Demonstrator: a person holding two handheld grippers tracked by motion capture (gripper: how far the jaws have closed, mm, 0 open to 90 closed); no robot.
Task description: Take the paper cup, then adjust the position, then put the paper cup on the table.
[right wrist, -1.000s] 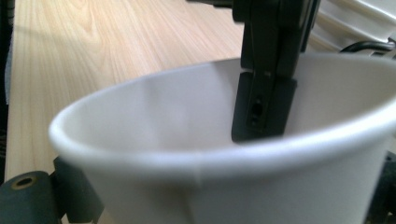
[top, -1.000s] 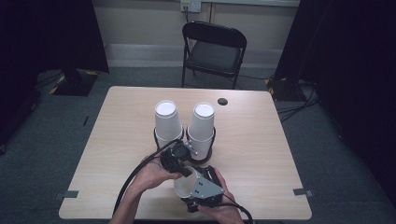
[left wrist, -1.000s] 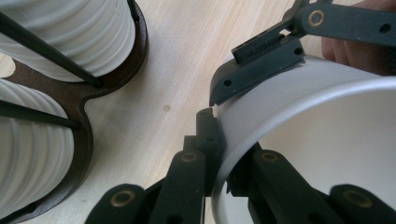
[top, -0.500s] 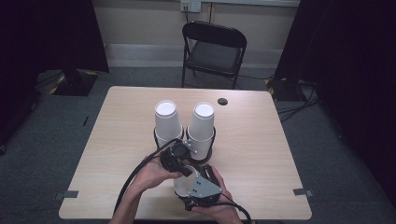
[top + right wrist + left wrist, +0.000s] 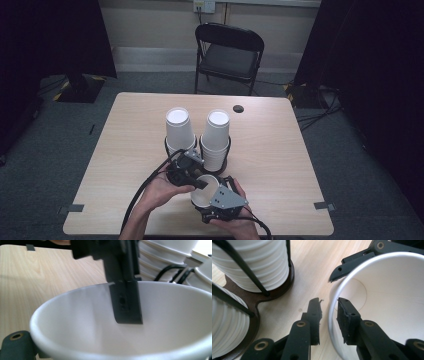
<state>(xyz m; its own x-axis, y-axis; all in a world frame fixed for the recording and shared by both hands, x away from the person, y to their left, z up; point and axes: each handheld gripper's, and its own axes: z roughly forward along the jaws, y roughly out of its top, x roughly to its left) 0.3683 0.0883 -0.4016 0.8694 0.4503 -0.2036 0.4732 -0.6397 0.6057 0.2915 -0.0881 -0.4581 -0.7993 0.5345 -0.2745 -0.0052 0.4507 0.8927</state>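
A single white paper cup (image 5: 201, 198) lies tilted near the table's front edge, mouth toward the left gripper. My right gripper (image 5: 214, 198) is shut across its body, and one of its fingers (image 5: 14, 342) shows outside the wall. My left gripper (image 5: 328, 313) straddles the cup's rim (image 5: 332, 302), one jaw inside and one outside. A small gap remains on the outer side, so it stands open. In the right gripper view, that inner finger (image 5: 127, 302) hangs inside the cup (image 5: 75, 322).
Two tall stacks of white cups (image 5: 179, 131) (image 5: 216, 135) stand in a black wire holder with a dark base (image 5: 274, 291), just beyond the grippers. A small black disc (image 5: 238, 108) lies at the table's far edge, with a black chair (image 5: 227, 52) behind.
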